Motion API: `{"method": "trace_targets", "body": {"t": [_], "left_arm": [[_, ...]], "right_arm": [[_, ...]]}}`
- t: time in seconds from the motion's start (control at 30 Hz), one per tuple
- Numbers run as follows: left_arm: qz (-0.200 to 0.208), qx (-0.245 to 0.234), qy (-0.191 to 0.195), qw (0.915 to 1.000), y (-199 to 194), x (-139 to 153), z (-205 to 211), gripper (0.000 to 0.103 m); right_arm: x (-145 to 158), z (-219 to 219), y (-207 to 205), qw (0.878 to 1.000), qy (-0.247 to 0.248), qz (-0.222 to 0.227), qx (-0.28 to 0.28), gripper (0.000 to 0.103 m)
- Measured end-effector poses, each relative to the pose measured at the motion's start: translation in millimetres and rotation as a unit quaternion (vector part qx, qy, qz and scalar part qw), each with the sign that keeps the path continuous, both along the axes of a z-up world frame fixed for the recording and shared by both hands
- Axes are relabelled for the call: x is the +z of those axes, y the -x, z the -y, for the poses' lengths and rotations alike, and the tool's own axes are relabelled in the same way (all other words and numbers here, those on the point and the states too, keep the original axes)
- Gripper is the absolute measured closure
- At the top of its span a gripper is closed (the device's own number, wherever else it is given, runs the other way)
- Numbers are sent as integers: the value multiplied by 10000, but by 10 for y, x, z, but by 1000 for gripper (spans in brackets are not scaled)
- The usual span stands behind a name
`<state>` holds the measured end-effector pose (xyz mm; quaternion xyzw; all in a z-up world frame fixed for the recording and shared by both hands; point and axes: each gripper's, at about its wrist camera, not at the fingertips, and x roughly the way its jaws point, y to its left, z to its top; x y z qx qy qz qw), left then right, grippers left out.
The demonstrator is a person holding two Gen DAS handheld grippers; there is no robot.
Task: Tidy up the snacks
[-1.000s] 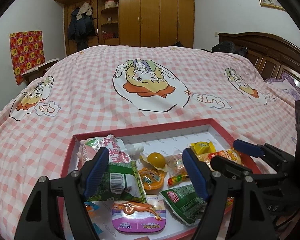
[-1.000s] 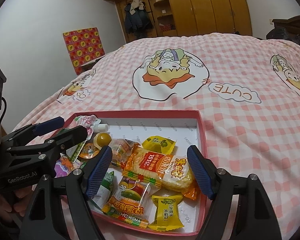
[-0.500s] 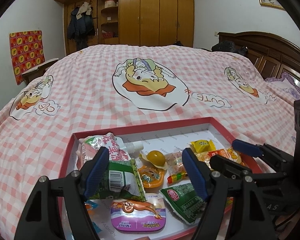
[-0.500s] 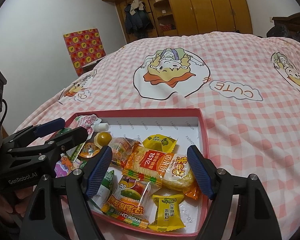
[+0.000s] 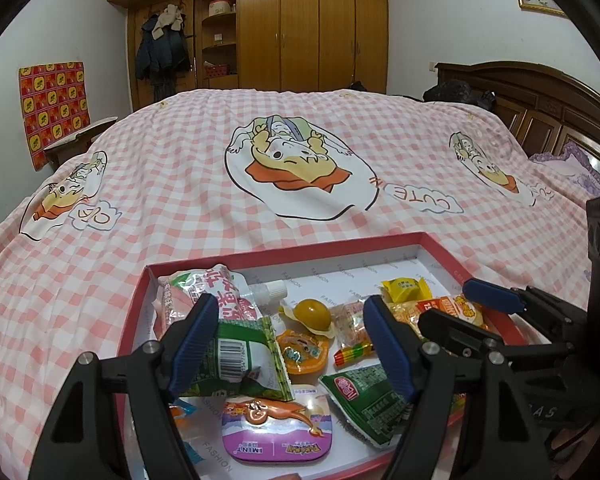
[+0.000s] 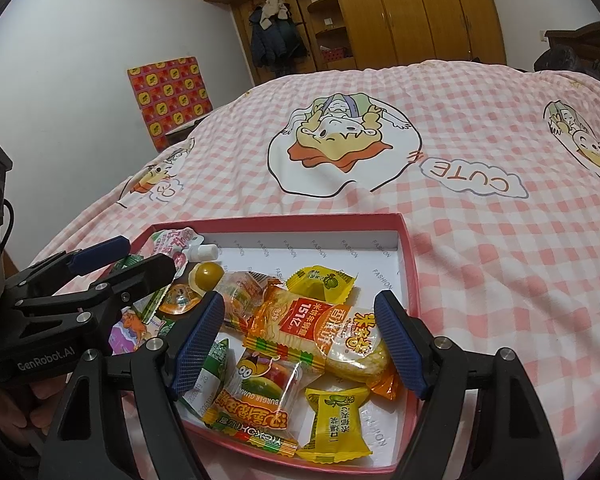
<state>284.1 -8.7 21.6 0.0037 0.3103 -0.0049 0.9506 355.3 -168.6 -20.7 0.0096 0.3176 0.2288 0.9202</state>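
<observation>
The left gripper (image 5: 290, 344) stands wide, empty, hovering tilted down over the snacks (image 5: 260, 356) at the frame's bottom. The right gripper (image 6: 300, 344) is equally wide, holding nothing, above a rice cracker pack (image 6: 320, 332). All snacks lie in the red tray (image 6: 410, 264), lower centre, on a pink checked bedspread (image 5: 180, 184). A wooden wardrobe (image 5: 312, 28) fills the top.

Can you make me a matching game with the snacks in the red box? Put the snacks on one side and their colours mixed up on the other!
Snacks:
1. mint tin
2. round jelly cup
3. barcode packet
4. big rice cracker pack

Colours:
A. green
B. orange and red
C. purple
D. yellow

Pairs: 1-C, 2-D, 3-A, 4-B. All lie in the red box.
</observation>
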Motion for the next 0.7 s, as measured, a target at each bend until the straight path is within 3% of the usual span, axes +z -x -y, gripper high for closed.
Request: {"method": "trace_targets", "body": {"t": [0.7], "left_arm": [[18,-1,-19,10000,16,-10,-2,25]], "right_arm": [[-7,-9,4,10000,-3,-2,1,24]]}}
